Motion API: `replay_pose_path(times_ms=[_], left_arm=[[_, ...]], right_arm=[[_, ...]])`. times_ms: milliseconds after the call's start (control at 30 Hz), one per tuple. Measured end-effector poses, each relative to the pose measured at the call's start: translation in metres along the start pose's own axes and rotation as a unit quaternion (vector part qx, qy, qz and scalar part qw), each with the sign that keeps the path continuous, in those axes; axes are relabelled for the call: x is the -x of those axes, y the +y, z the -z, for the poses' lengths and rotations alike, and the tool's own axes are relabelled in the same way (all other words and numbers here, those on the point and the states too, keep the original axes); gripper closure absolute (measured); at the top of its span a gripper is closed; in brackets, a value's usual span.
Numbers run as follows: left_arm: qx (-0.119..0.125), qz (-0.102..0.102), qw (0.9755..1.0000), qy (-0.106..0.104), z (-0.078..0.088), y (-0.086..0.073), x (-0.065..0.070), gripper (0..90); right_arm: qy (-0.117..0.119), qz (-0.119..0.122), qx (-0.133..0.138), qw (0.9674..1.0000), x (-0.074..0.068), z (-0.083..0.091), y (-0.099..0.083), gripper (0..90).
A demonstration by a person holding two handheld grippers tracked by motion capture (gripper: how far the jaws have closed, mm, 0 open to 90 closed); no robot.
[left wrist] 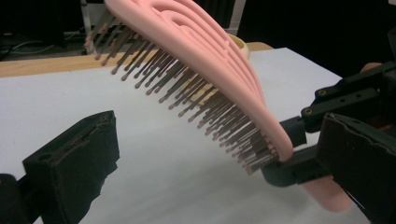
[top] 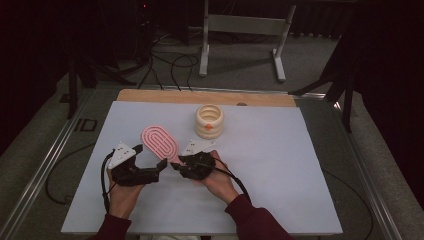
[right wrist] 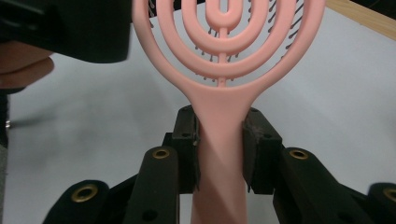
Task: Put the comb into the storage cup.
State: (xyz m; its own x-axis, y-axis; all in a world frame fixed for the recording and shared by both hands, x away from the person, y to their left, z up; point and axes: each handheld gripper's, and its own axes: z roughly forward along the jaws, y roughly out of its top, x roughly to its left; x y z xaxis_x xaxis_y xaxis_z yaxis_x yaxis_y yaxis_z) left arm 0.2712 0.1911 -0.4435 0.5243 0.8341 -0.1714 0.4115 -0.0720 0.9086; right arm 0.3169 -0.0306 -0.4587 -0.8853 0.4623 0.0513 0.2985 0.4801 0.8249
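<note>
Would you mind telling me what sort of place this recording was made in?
Probably a lab or recording studio rather than a home: a white-covered work table edged with metal rails, loose cables across grey carpet, dark curtains around, and a metal stand behind.

1. In the right gripper view, the top of the pink hairbrush (right wrist: 224,70) is cut off by the upper edge, and its handle runs off the bottom edge.
2. In the left gripper view, the brush's far end leaves the top edge.
3. There the cream ring stack (left wrist: 239,44) peeks out, mostly hidden behind the brush.
</note>
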Motion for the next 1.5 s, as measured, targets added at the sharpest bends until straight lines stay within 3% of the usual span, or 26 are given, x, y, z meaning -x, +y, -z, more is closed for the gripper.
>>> replay_pose_path(times_ms=[267, 400, 433, 567, 600, 633, 833, 867, 967, 1067, 1267, 1500], left_arm=[[-0.009, 0.015, 0.9998, -0.010, -0.002, 0.002, 0.002, 4.1], [-0.013, 0.029, 0.9995, 0.005, -0.002, 0.002, 0.002, 17.1], [-0.015, 0.036, 0.9992, 0.002, -0.003, 0.002, 0.002, 17.1], [-0.009, 0.052, 0.9985, -0.016, -0.003, 0.000, -0.001, 34.6], [-0.007, 0.060, 0.9977, -0.031, -0.002, -0.001, -0.003, 34.6], [-0.007, 0.060, 0.9977, -0.031, -0.002, -0.001, -0.003, 43.1], [-0.006, 0.073, 0.9967, -0.034, -0.002, -0.002, -0.004, 48.3], [-0.004, 0.097, 0.9944, -0.042, -0.002, -0.002, -0.007, 52.7], [-0.001, 0.111, 0.9926, -0.049, -0.002, -0.003, -0.008, 55.0], [0.005, 0.113, 0.9922, -0.053, -0.002, -0.003, -0.006, 57.2], [0.011, 0.097, 0.9935, -0.058, -0.006, 0.002, 0.000, 60.3], [0.014, 0.100, 0.9914, -0.083, -0.020, 0.009, 0.001, 62.1]], right_arm=[[0.008, 0.008, 0.004, 0.9999, -0.008, -0.005, 0.002, 70.0], [0.008, 0.011, 0.005, 0.9999, -0.010, -0.006, 0.001, 70.0], [0.008, 0.013, 0.006, 0.9999, -0.011, -0.006, 0.001, 70.0], [0.008, 0.010, 0.007, 0.9999, -0.013, -0.006, 0.002, 70.0], [0.009, 0.017, 0.007, 0.9998, -0.013, -0.006, 0.001, 70.0], [0.009, 0.017, 0.007, 0.9998, -0.013, -0.006, 0.001, 70.0], [0.004, 0.027, 0.009, 0.9996, -0.018, -0.008, 0.001, 70.0], [-0.005, 0.038, 0.006, 0.9992, -0.020, -0.009, 0.000, 70.1], [-0.009, 0.044, 0.009, 0.9989, -0.021, -0.009, 0.000, 70.1], [-0.013, 0.049, 0.008, 0.9987, -0.021, -0.009, 0.000, 70.1], [-0.023, 0.050, 0.007, 0.9985, -0.019, -0.008, 0.001, 70.2], [-0.041, 0.052, 0.004, 0.9978, -0.009, -0.001, 0.002, 70.2]])
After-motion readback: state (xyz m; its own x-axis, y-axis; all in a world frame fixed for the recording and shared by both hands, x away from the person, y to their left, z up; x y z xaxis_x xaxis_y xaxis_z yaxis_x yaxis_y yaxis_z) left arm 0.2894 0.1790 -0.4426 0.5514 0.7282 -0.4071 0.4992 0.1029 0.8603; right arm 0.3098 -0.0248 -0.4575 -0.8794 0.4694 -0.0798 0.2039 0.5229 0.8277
